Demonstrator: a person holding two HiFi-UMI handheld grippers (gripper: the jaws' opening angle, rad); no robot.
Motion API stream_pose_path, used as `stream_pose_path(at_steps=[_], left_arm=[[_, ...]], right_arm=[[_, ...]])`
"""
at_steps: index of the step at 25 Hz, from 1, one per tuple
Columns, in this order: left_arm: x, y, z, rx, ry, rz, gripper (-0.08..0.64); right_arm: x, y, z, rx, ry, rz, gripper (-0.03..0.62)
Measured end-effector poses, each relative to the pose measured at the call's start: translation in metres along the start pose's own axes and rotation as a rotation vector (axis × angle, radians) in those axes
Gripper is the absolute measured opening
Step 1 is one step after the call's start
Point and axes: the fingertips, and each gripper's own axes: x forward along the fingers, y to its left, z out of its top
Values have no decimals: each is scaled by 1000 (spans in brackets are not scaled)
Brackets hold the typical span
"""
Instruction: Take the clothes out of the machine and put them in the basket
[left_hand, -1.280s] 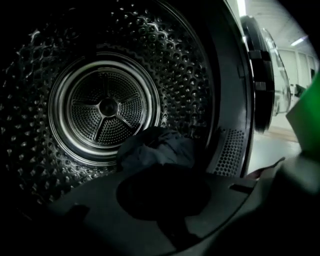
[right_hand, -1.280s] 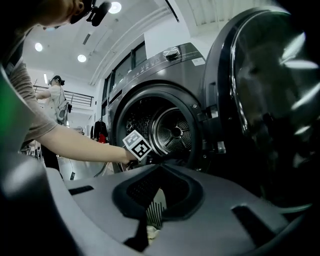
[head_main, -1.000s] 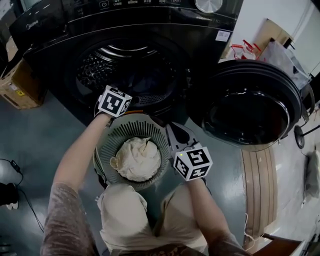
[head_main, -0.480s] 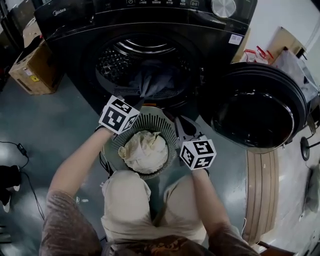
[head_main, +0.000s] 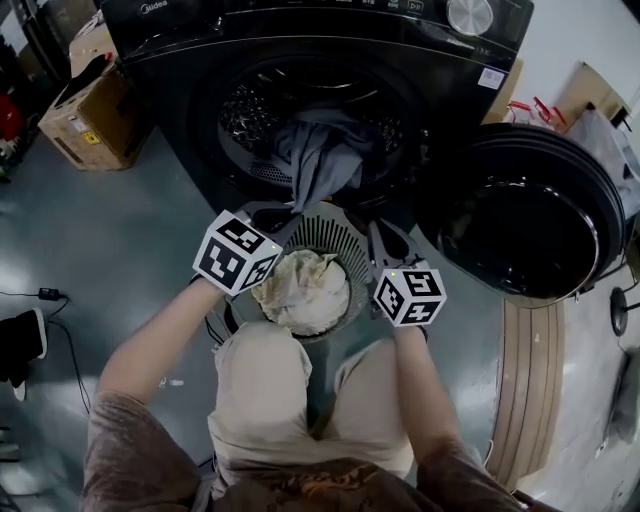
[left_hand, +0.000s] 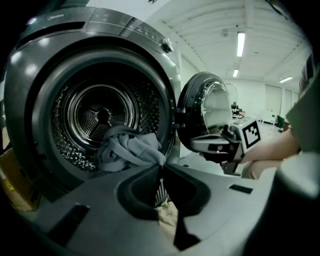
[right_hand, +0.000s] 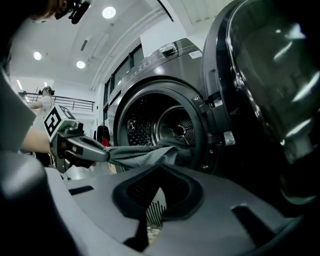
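Note:
A grey garment (head_main: 322, 160) hangs out of the black washing machine's drum (head_main: 250, 110) and stretches down to my left gripper (head_main: 272, 212), which is shut on its end. The left gripper view shows the cloth (left_hand: 131, 149) pinched at the jaw tips (left_hand: 161, 165). From the right gripper view, the left gripper (right_hand: 102, 154) holds the garment (right_hand: 142, 152) taut. The round slatted basket (head_main: 335, 235) sits on the floor below the drum with a cream cloth (head_main: 300, 290) inside. My right gripper (head_main: 383, 232) is beside the basket's right rim, shut (right_hand: 160, 167) with nothing in it.
The machine's round door (head_main: 520, 215) stands swung open at the right. A cardboard box (head_main: 85, 115) sits to the left of the machine, and a cable (head_main: 50, 295) lies on the floor at the left. The person's knees (head_main: 260, 380) are just behind the basket.
My left gripper has drawn back from the drum opening toward the basket, pulling the grey garment out over the drum's rim. The right gripper has kept its place beside the basket.

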Motion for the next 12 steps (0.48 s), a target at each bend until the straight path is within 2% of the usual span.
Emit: stream_pose_path(at_steps=[7, 12], left_arm=[[-21, -30, -1, 13, 8, -67, 25], [-22, -27, -6, -1, 7, -79, 26]], right_arm=[[-2, 4, 0, -4, 2, 11, -5], [-2, 3, 0, -4, 2, 11, -5]])
